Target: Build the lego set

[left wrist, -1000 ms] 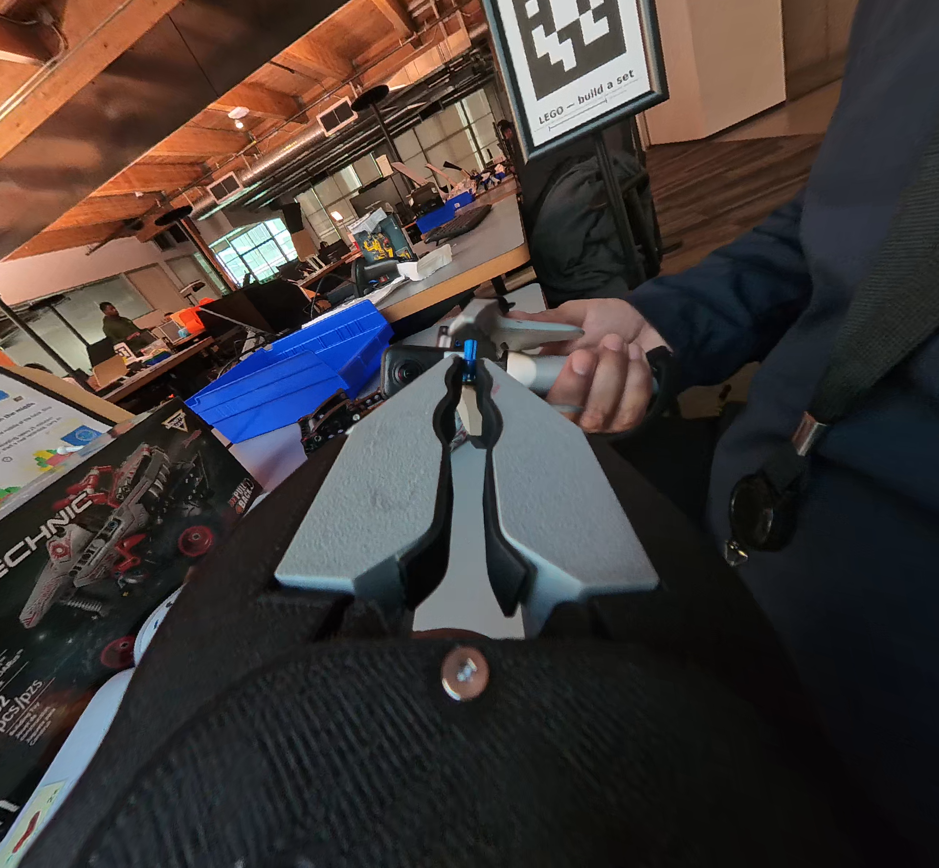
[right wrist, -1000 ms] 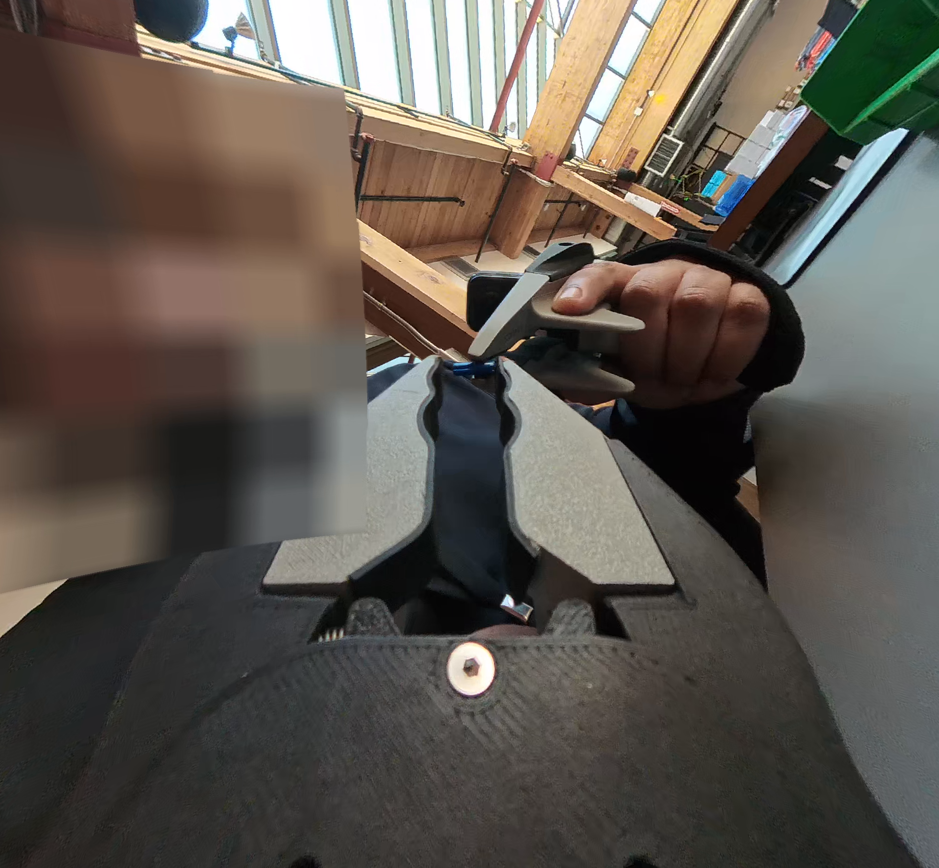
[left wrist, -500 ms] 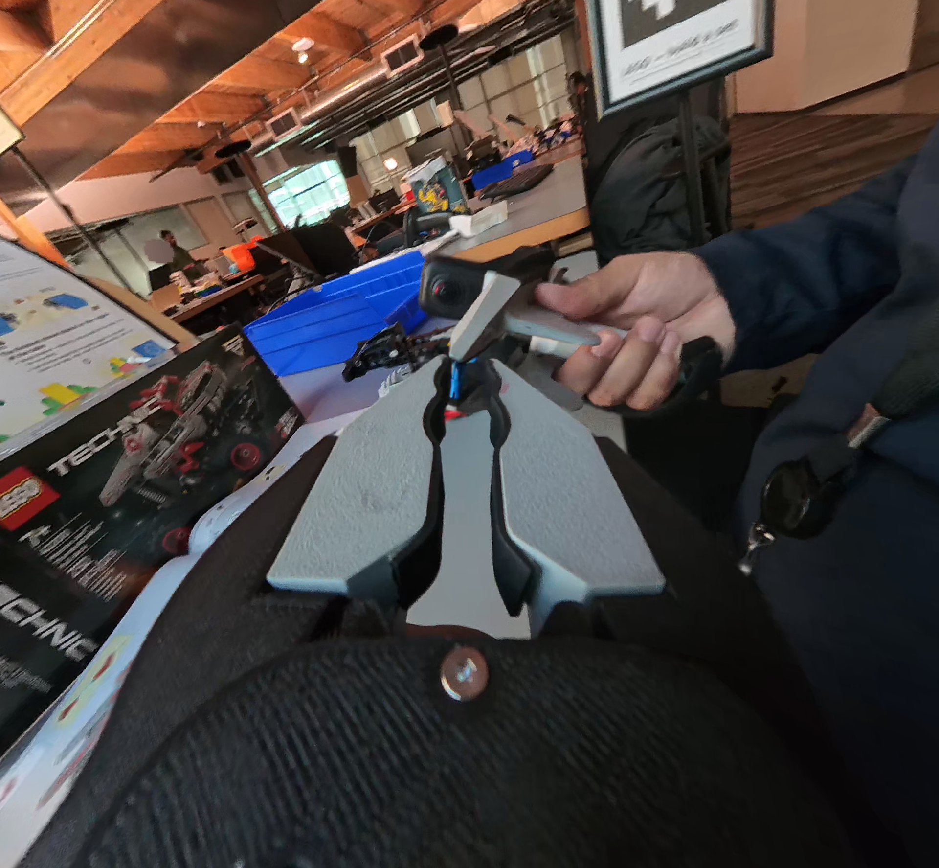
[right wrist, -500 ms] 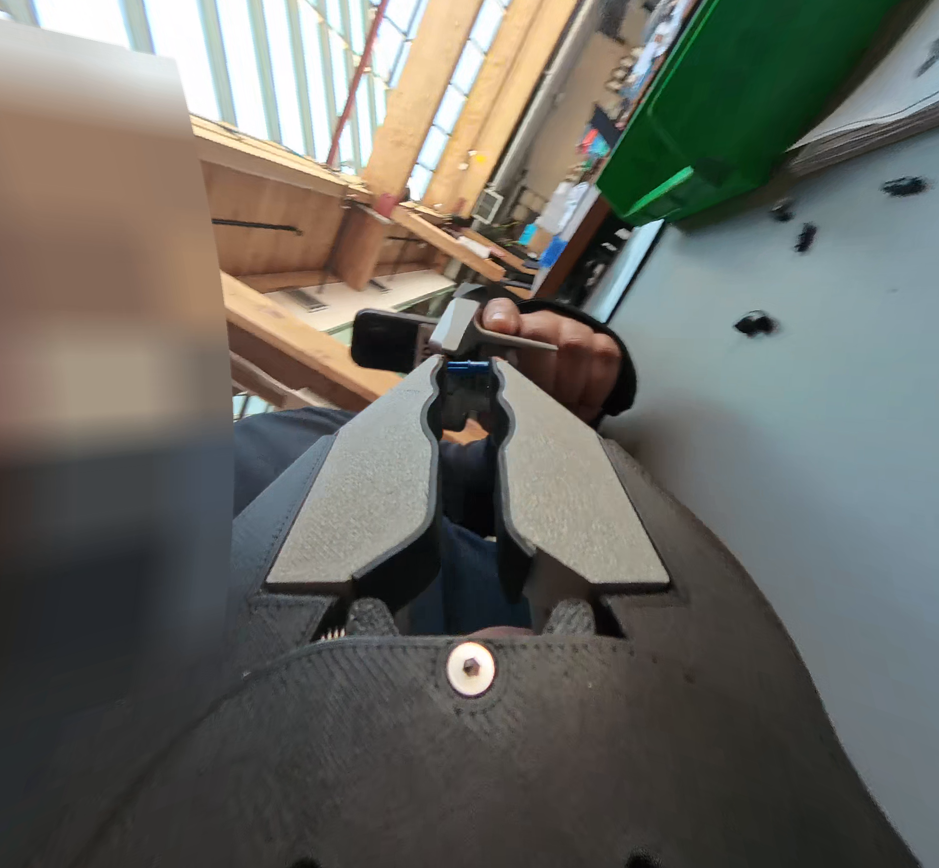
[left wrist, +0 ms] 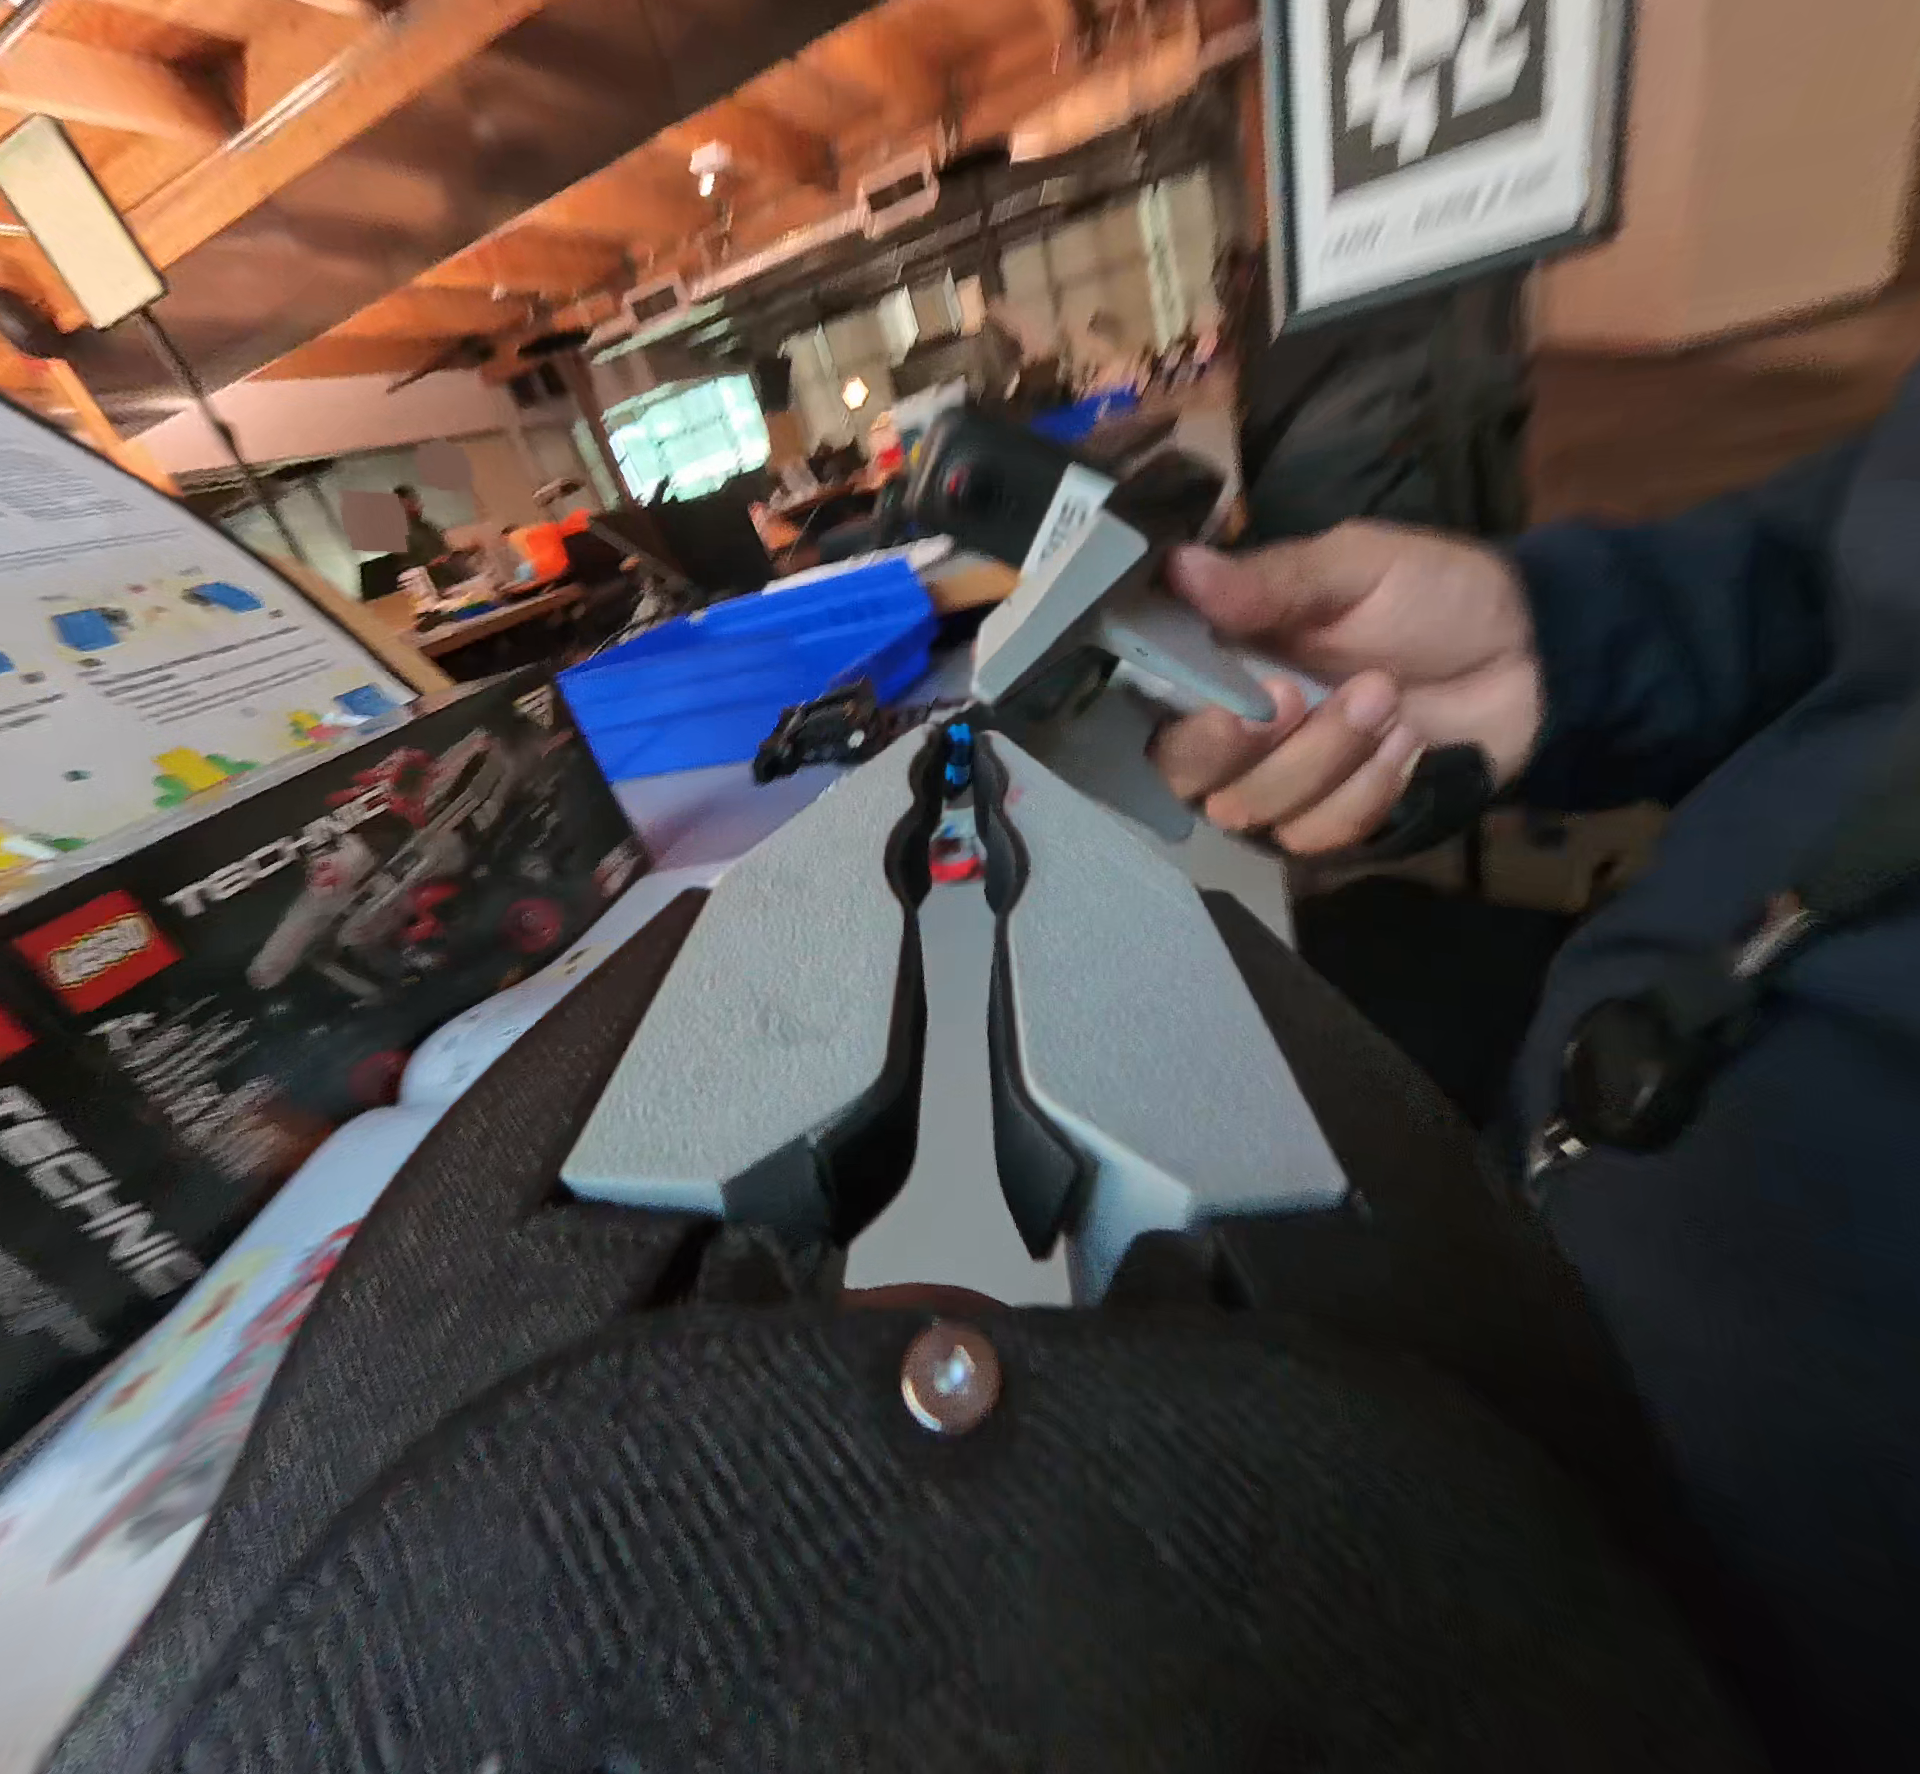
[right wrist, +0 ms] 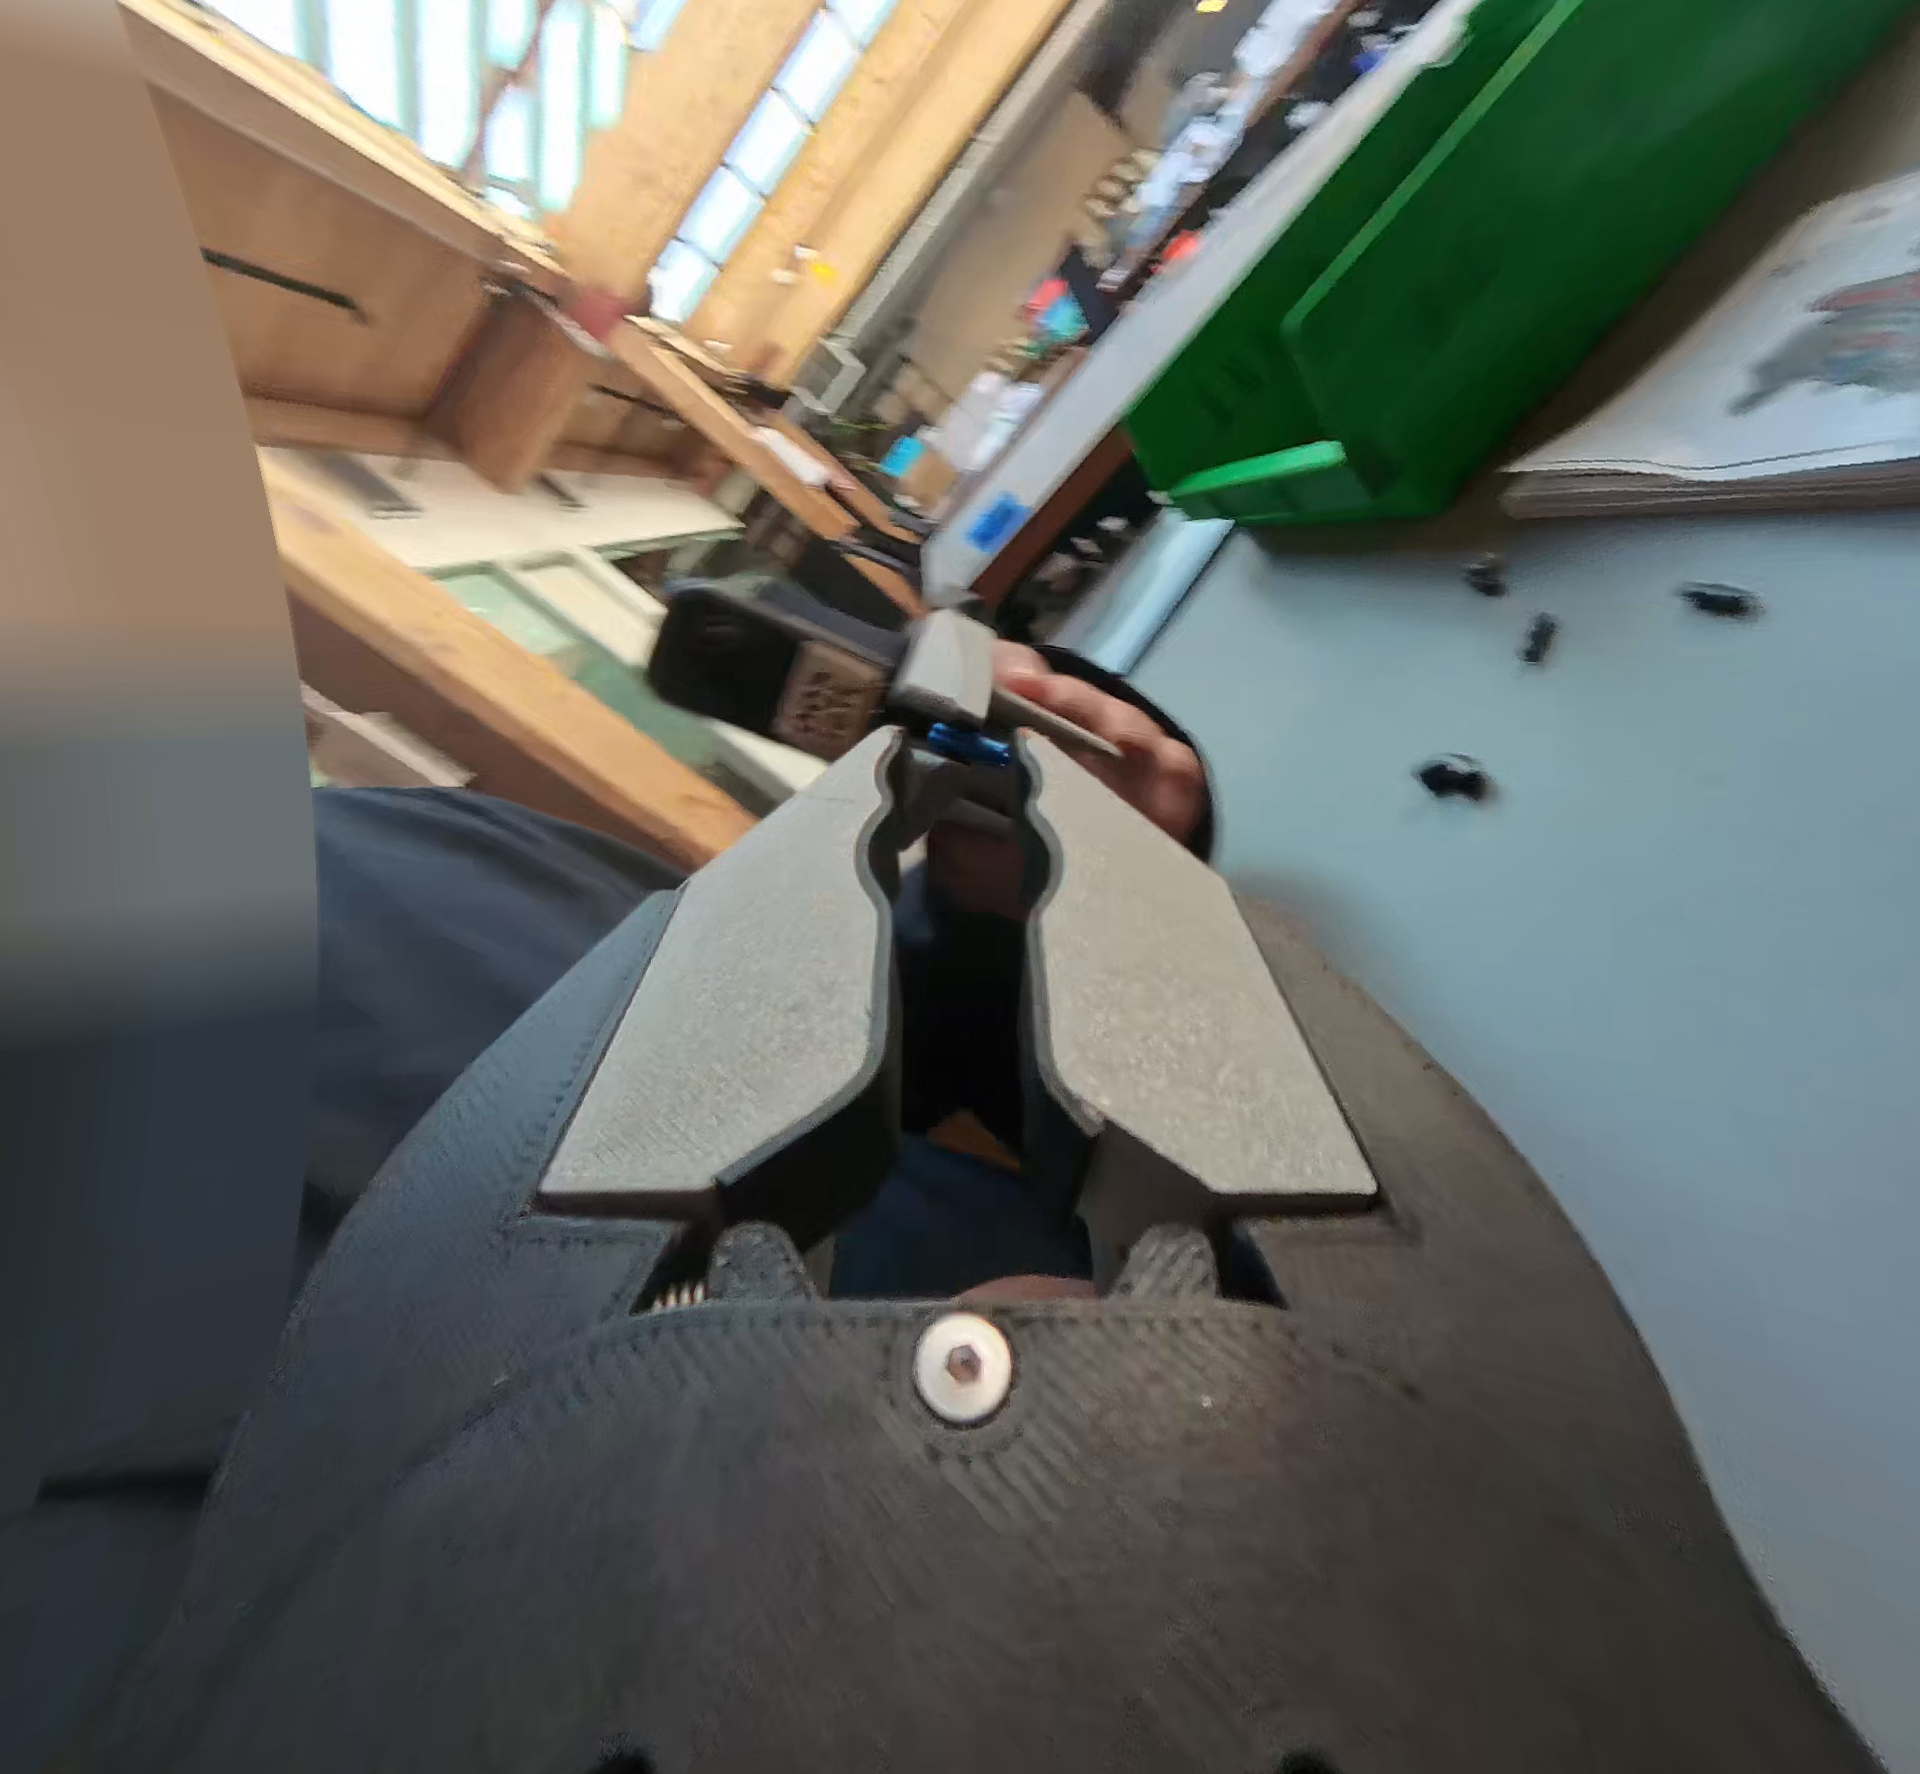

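A small blue pin [left wrist: 956, 756] is pinched upright between the fingertips of my left gripper [left wrist: 956, 768], which is shut on it. My right gripper [left wrist: 1060, 602] faces it tip to tip, held by a hand, and touches the pin's top. In the right wrist view the same pin [right wrist: 966, 743] lies crosswise between the tips of my right gripper [right wrist: 961, 753], which close on its ends. The left gripper [right wrist: 940, 675] shows just behind it. A black partly built model [left wrist: 821, 737] sits on the table beyond.
The set's box [left wrist: 260, 945] stands at left with an instruction board [left wrist: 135, 623] behind it and a blue bin [left wrist: 748, 675] beyond. In the right wrist view a green bin [right wrist: 1558, 270], an open booklet [right wrist: 1766, 394] and loose black pieces [right wrist: 1455, 777] lie on the grey table [right wrist: 1558, 1049]. Less than 4 cm separates the two grippers' tips.
Both grippers have stayed tip to tip on the blue pin while swinging round together. The right view now shows much more of the table; the left view shows more of the box.
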The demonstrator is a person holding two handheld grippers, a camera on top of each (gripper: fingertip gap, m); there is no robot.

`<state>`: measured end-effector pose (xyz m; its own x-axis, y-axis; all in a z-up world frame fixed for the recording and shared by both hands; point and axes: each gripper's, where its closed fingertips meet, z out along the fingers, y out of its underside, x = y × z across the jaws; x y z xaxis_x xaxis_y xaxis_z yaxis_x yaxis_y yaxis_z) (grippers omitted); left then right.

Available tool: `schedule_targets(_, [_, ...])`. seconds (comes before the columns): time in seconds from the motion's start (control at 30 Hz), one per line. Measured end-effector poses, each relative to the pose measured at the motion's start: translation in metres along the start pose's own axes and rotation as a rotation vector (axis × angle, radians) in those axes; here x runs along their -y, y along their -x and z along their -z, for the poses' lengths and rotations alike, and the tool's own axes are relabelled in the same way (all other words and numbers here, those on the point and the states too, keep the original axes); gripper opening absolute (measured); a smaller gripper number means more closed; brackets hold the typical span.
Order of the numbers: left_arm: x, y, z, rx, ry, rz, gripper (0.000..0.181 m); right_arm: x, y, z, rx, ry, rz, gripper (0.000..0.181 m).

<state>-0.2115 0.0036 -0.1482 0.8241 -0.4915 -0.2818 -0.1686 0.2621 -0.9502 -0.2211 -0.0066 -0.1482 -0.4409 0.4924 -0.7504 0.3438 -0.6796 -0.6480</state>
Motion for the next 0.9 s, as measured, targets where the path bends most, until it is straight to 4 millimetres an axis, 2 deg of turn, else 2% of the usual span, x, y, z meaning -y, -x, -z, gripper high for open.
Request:
schedule_targets(0.13, [0.018, -0.004, 0.007, -0.087, -0.139, 0.143, 0.001, 0.004, 0.019, 0.001, 0.245, -0.037, -0.152, 0.016])
schedule_targets(0.27, [0.032, -0.006, 0.010, -0.137, -0.238, 0.234, 0.001, 0.002, 0.024, -0.001, 0.343, -0.029, -0.224, 0.010])
schedule_targets(0.4, [0.030, -0.008, 0.009, -0.147, -0.233, 0.235, 0.001, 0.002, 0.027, -0.001, 0.380, -0.029, -0.250, 0.006])
schedule_targets(0.7, [0.017, -0.008, 0.007, -0.131, -0.157, 0.189, 0.001, -0.002, 0.014, -0.001, 0.281, -0.002, -0.198, 0.002])
schedule_targets(0.8, [0.008, -0.009, 0.009, -0.127, -0.081, 0.186, 0.002, -0.007, 0.008, 0.000, 0.201, 0.023, -0.116, 0.001])
schedule_targets(0.83, [0.003, -0.007, 0.014, -0.119, -0.039, 0.170, 0.002, -0.007, 0.004, 0.001, 0.164, 0.024, -0.080, 0.000])
schedule_targets(0.9, [-0.011, 0.019, 0.027, -0.010, 0.071, 0.146, 0.001, -0.007, -0.009, 0.006, 0.049, 0.024, 0.013, 0.001])
